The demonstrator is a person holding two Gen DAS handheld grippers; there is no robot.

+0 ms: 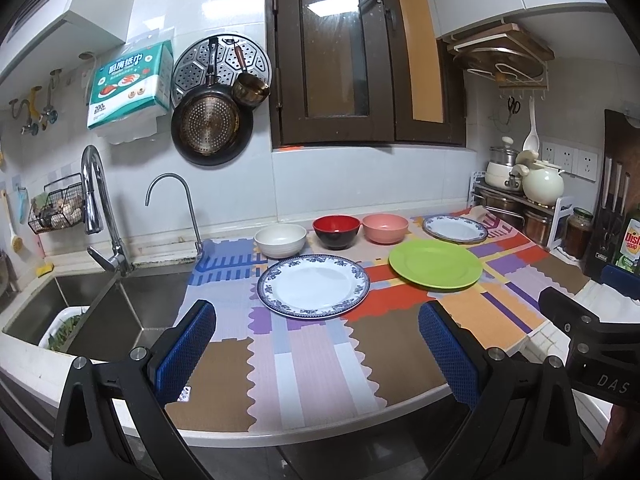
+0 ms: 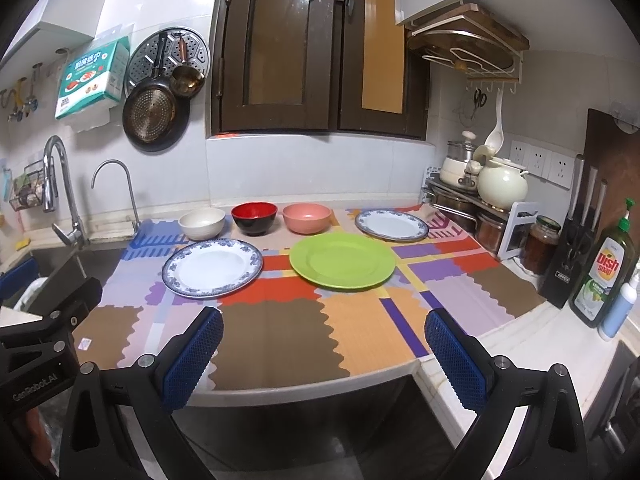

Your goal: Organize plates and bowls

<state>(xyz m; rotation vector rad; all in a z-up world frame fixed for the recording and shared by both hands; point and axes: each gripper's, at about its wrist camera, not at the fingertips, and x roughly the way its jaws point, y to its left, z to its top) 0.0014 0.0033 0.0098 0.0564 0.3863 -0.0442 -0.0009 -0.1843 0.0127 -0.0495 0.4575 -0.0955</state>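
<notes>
**A:** Small kitchen here, tiled wall, dark wooden window up top, and a counter covered by a patchwork mat (image 1: 320,360) in loads of colours. Sink (image 1: 100,312) is sitting at the lower left of the left wrist view. What are the claws doing?

**B:** Nothing yet, honestly. The left gripper (image 1: 316,344) is hanging at the bottom of its frame with the blue pads spread wide, holding nothing. Same for the right gripper (image 2: 324,348): wide apart, empty, hovering over the near edge of the mat. Both are sitting well short of any dish.

**A:** So where's the crockery?

**B:** Working outward from the claws: the near blue-rimmed plate (image 1: 313,285) is lying flat at centre frame, the green plate (image 1: 435,264) just to its right, apart from it. Behind those, a row of three bowls, white bowl (image 1: 281,240), red-and-black bowl (image 1: 336,231), pink bowl (image 1: 385,228), all upright and nearly touching. A second blue-rimmed plate (image 1: 455,229) is lying at the far right, behind the green one.

**A:** Which step, you reckon?

**B:** Looks like the very start, nothing stacked. I'm guessing the next move is reaching forward and pinching a plate by its rim, which is tricky since they're lying flat with thin, glossy edges. Bowls look easier, taller walls to pinch.
</notes>
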